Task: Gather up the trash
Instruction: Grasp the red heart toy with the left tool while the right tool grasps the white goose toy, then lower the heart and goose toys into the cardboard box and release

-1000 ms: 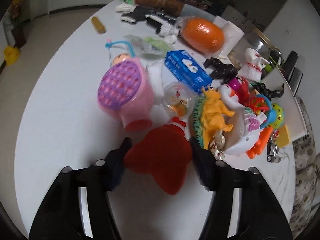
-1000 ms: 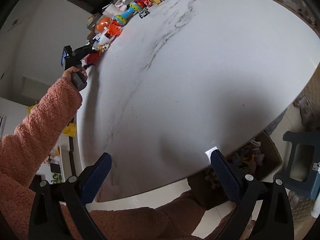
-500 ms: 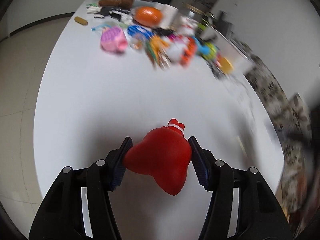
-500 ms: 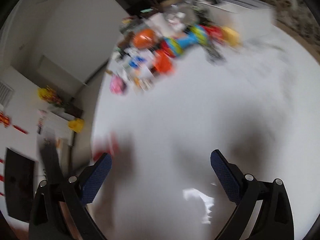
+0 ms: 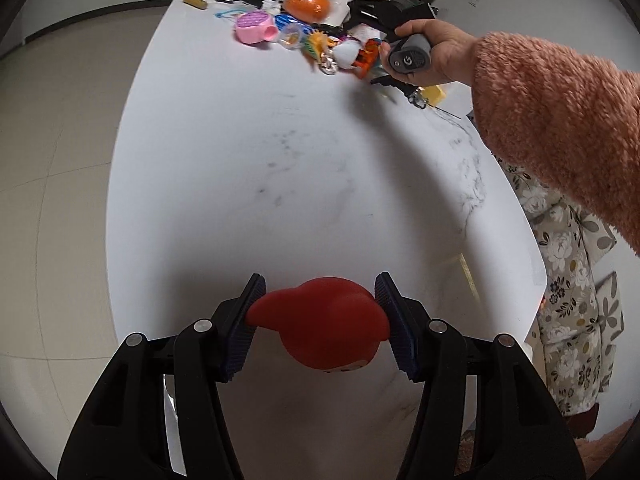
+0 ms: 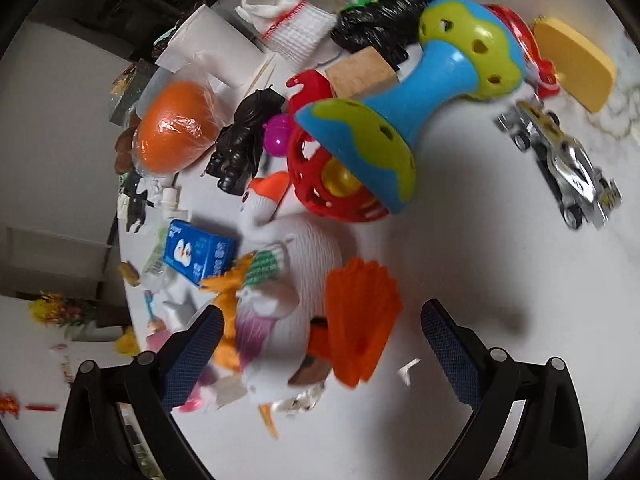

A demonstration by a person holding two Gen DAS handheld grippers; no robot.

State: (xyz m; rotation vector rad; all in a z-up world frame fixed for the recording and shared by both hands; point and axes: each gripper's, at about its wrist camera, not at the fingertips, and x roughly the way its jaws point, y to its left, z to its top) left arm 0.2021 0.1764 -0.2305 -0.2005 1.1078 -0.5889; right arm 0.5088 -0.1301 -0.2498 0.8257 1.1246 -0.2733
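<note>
Marble-look white tabletop [image 5: 280, 184] filled most of the left wrist view, smooth and faintly veined, stretching bare ahead of the left claw [image 5: 320, 320]. A second earlier that claw had sat right at the toy heap; now the heap [image 5: 304, 40] lay far ahead of it, so the carried piece was judged to be on its way off the table. The claw was clamped on a red rubbery toy [image 5: 324, 320], rounded and glossy, one ribbed pad pressed into each flank.

Beyond it to the right, a fuzzy salmon sleeve [image 5: 552, 120] reached out to the heap. There the right claw [image 6: 320, 344] had swung in from the bare table, its jaws having just closed a little yet standing wide with nothing gripped. Between its tips lay a white ridged plastic bird [image 6: 288, 288] with an orange fan tail [image 6: 360, 320], though blur left it unclear whether either pad touched it. Just ahead stood a blue-and-green perforated rattle [image 6: 420, 92] over a red lattice ball [image 6: 328, 184]; ahead to the left a blue carton [image 6: 198, 254]; ahead to the right a chrome toy car [image 6: 560, 164].
</note>
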